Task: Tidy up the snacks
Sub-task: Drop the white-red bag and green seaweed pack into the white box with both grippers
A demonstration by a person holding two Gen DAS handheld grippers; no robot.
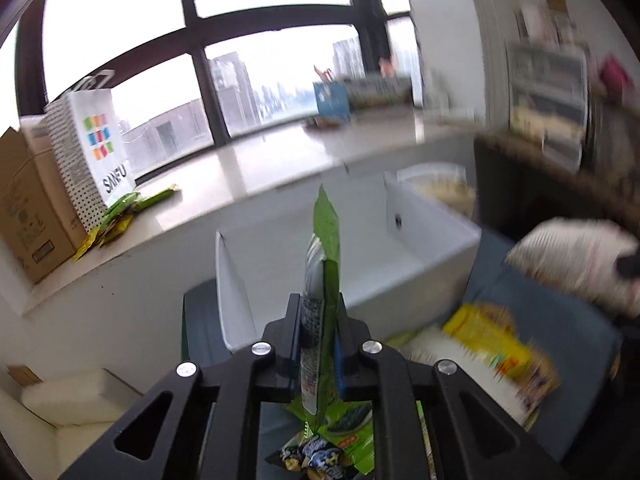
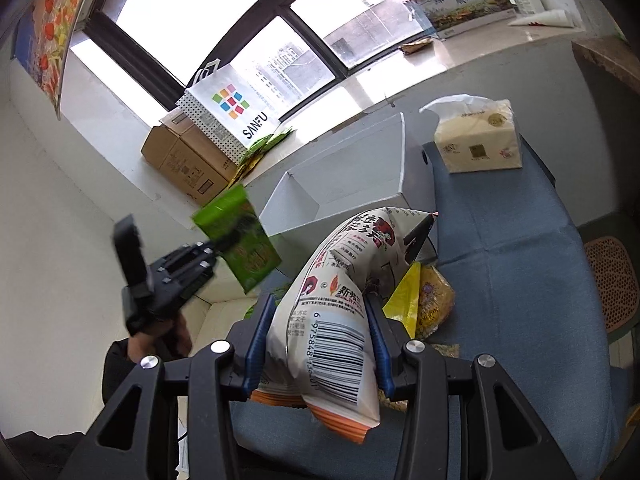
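Note:
My left gripper (image 1: 319, 312) is shut on a green snack packet (image 1: 322, 280), held edge-on and upright above the blue table, in front of an open white box (image 1: 424, 240). The same gripper (image 2: 218, 246) and green packet (image 2: 240, 240) show at the left of the right wrist view. My right gripper (image 2: 320, 312) is shut on a large white snack bag (image 2: 340, 312) with a barcode, lifted over the table. That bag appears blurred at the right in the left wrist view (image 1: 576, 260). A yellow snack bag (image 2: 424, 300) lies on the table beside it.
The white box (image 2: 340, 184) stands on the blue table (image 2: 520, 272) by the window sill. A tissue pack (image 2: 476, 140) stands at the table's far end. A cardboard box (image 2: 184, 160), a white paper bag (image 2: 228, 116) and green packets (image 2: 264, 144) are on the sill. More snack packets (image 1: 340, 436) lie below my left gripper.

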